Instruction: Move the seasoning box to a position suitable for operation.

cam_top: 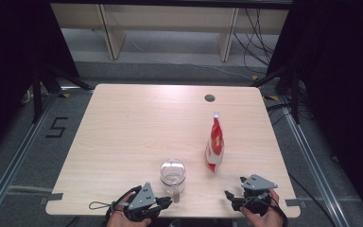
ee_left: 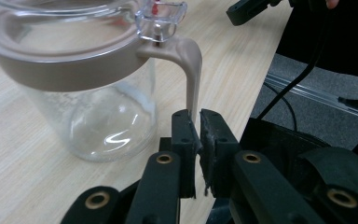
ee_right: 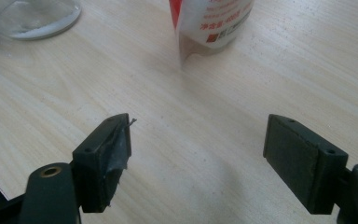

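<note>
Right gripper view: red-white pouch point(ee_right: 212, 21), small Chinese print, unreadable.

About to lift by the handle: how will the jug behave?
The jug looks empty, so probably light. Held at the thin handle tip, it may swing or tilt. Clear walls look fragile; the left gripper might slip.

A red-and-white pouch point(cam_top: 214, 144) stands at three o'clock on the wooden table point(cam_top: 132, 127); a round grommet point(cam_top: 210, 98) lies toward one o'clock.

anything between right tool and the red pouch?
Nothing: bare tabletop runs from the open right tool to the red pouch, seen in the right gripper view.
</note>
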### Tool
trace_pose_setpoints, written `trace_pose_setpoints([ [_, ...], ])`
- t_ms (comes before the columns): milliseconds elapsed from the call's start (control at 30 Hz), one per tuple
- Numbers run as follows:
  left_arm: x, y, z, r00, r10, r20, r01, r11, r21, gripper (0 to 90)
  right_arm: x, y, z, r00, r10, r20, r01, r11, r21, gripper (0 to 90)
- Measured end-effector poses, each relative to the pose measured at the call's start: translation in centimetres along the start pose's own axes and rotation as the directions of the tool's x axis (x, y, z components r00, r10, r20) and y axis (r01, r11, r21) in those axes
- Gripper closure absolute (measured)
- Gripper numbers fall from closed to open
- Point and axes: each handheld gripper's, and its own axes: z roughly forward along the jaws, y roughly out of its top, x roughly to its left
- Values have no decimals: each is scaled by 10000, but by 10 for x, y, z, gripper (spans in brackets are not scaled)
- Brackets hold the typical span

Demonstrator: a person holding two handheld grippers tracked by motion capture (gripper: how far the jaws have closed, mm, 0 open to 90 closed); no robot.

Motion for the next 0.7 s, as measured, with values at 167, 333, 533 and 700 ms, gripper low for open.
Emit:
trace_pose_setpoints([
  [167,0,1,5,9999,-57,-158,56,9999,-91,824,2,0,-1,9997,201,-120,-199,9997,157,241],
  [333,1,2,11,9998,13,-214,-14,10000,-51,803,3,0,-1,9995,291,-132,-288,9993,217,241],
  [533,2,4,17,9998,-85,174,84,10000,54,842,0,0,0,9999,-50,-106,51,10000,57,241],
  [700,8,2,10,9996,-8,284,4,9999,131,841,0,0,0,9999,-108,-99,109,9999,73,241],
])
